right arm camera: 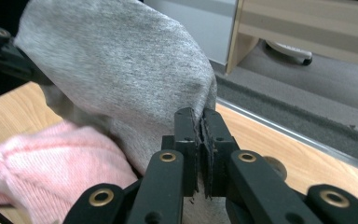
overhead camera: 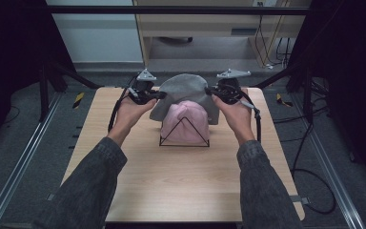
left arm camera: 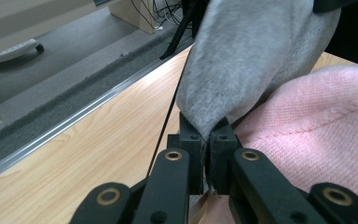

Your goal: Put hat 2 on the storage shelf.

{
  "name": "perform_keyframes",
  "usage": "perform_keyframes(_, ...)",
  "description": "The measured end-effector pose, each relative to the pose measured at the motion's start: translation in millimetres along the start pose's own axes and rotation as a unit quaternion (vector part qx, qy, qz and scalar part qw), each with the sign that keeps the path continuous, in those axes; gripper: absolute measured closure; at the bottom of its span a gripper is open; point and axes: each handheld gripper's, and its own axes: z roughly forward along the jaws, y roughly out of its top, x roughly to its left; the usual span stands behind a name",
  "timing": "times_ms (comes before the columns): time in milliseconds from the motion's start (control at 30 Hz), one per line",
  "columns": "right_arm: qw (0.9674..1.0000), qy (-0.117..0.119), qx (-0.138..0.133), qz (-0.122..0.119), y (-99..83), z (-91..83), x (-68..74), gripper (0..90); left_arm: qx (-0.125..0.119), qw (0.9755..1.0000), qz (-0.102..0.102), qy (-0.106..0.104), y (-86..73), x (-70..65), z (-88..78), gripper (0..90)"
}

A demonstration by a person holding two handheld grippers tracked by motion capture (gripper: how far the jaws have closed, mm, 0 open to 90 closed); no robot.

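Note:
A grey knit hat (overhead camera: 186,90) hangs stretched between my two grippers, above the far middle of the table. My left gripper (overhead camera: 158,95) is shut on the hat's left rim (left arm camera: 205,126). My right gripper (overhead camera: 213,91) is shut on the grey hat's right rim (right arm camera: 186,105). Below and in front of the grey hat, a pink knit hat (overhead camera: 185,121) sits on a black wire stand (overhead camera: 184,144). The pink hat (left arm camera: 317,126) lies right beside my left jaws, and it shows to the lower left (right arm camera: 51,158) in the right gripper view.
The wooden table (overhead camera: 181,181) spreads wide and bare toward me. Black frame legs (overhead camera: 45,86) stand at the far corners. Cables (overhead camera: 310,176) trail on the grey floor to the right. A pale cabinet (overhead camera: 219,24) stands beyond the table.

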Motion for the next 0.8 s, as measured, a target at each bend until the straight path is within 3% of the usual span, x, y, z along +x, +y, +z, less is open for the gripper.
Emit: perform_keyframes(800, 0.9995, 0.003, 0.032, 0.004, -26.2, 12.4, 1.4, 87.1, 0.014, 0.9998, -0.011, -0.006, -25.7, -5.7, 11.4, 87.0)
